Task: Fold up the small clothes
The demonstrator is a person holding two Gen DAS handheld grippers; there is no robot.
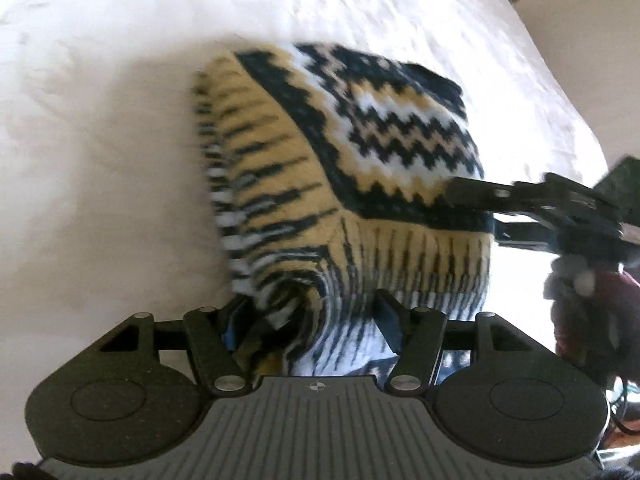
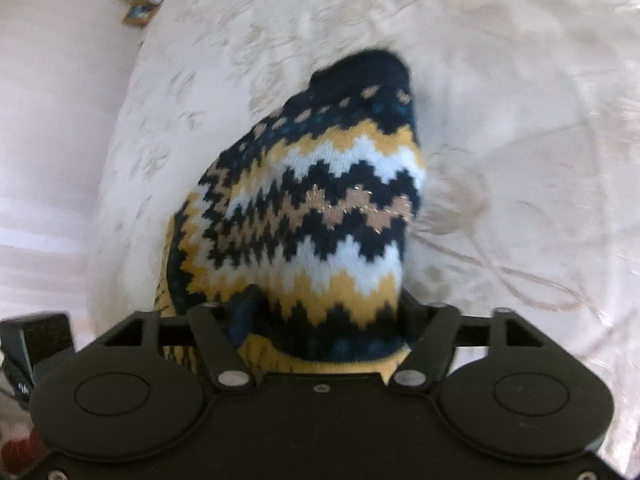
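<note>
A small knitted garment (image 1: 340,168) with navy, yellow, white and tan zigzag bands and a ribbed striped hem hangs over a white bedspread (image 1: 100,140). My left gripper (image 1: 316,320) is shut on its ribbed hem. My right gripper (image 2: 324,320) is shut on another edge of the garment (image 2: 320,208), which drapes away from it toward the bedspread (image 2: 520,160). The right gripper also shows in the left wrist view (image 1: 472,196), clamping the garment's right side. The fingertips of both grippers are hidden by fabric.
The patterned white bedspread fills both views. A small cardboard box (image 2: 146,4) lies at the bed's far left edge. A dark red and grey thing (image 1: 588,296) is at the right of the left wrist view. A wall (image 1: 592,40) stands beyond the bed.
</note>
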